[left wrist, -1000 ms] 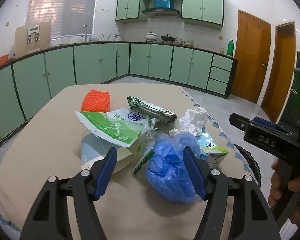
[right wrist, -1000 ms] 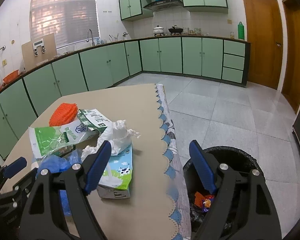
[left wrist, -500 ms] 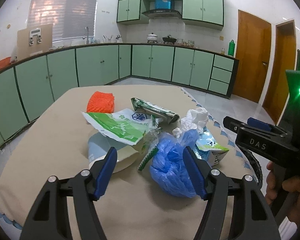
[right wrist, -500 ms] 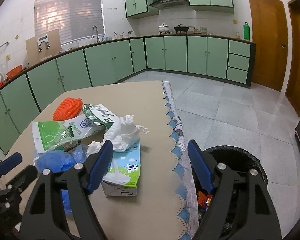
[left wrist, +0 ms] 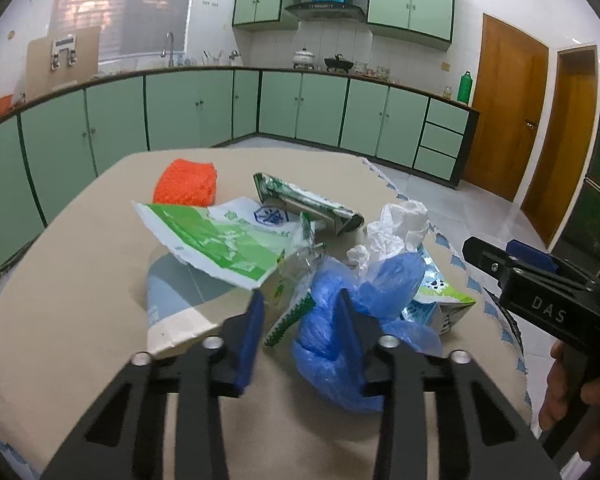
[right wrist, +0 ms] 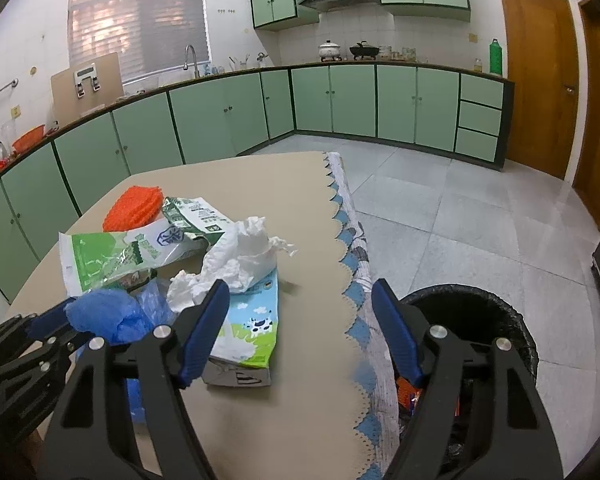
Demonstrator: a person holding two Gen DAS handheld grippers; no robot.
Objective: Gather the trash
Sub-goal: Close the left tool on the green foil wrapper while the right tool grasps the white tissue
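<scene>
A heap of trash lies on the beige table [left wrist: 80, 280]. It holds a crumpled blue plastic bag [left wrist: 380, 288], a green-white wrapper [left wrist: 212, 236], a cow-print milk carton [right wrist: 256, 316], white tissue [right wrist: 244, 256], an orange mesh pad [left wrist: 186, 184] and a flattened green carton [left wrist: 300, 196]. My left gripper [left wrist: 300, 332] is closing its jaws over the blue bag's left part and a wrapper strip; the pads do not press. My right gripper [right wrist: 300, 332] hovers over the table's right edge, its jaws closing slightly on nothing.
A black-lined trash bin [right wrist: 480, 308] stands on the floor right of the table, with some litter inside. The scalloped tablecloth edge [right wrist: 356, 264] hangs between the table and the bin. Green cabinets run around the kitchen. A hand [left wrist: 568, 392] holds the right gripper's handle.
The left gripper's jaws have come much closer together around the blue bag's left side, and it has moved nearer the heap. The right gripper's jaws narrowed a little; it stayed in place.
</scene>
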